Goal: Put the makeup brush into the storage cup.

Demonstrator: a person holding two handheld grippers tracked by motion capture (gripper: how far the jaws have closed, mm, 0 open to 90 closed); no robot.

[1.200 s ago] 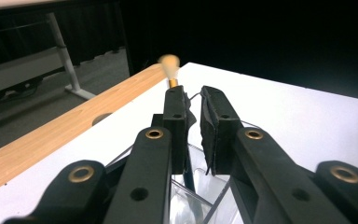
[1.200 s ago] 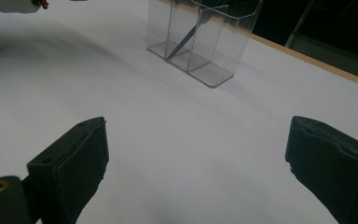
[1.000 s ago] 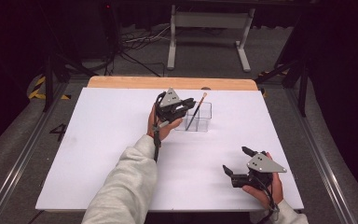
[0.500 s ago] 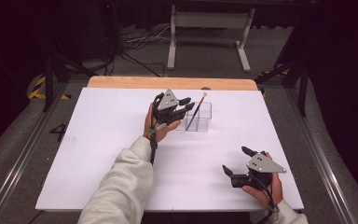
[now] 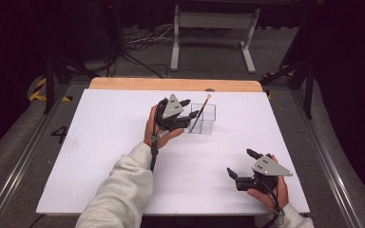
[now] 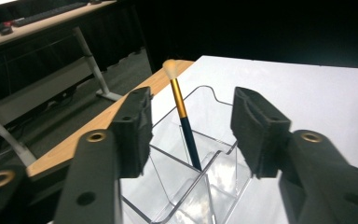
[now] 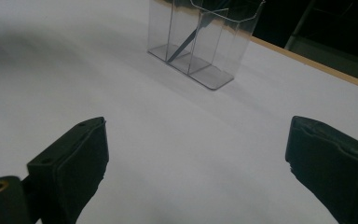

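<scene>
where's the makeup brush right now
The makeup brush stands tilted in the clear organizer toward the table's far edge in the high view, just right of the left gripper, whose open jaws have just been opening.

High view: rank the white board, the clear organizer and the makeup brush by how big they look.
1. White board: largest by far, it carries the rest.
2. Clear organizer: a small box near the far edge.
3. Makeup brush: thinnest, leaning in the organizer; its length looks close to the organizer's width.

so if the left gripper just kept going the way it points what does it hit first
Probably the clear organizer right ahead of the left gripper, then the makeup brush standing in it. The jaws have just been opening, with nothing between them.
</scene>
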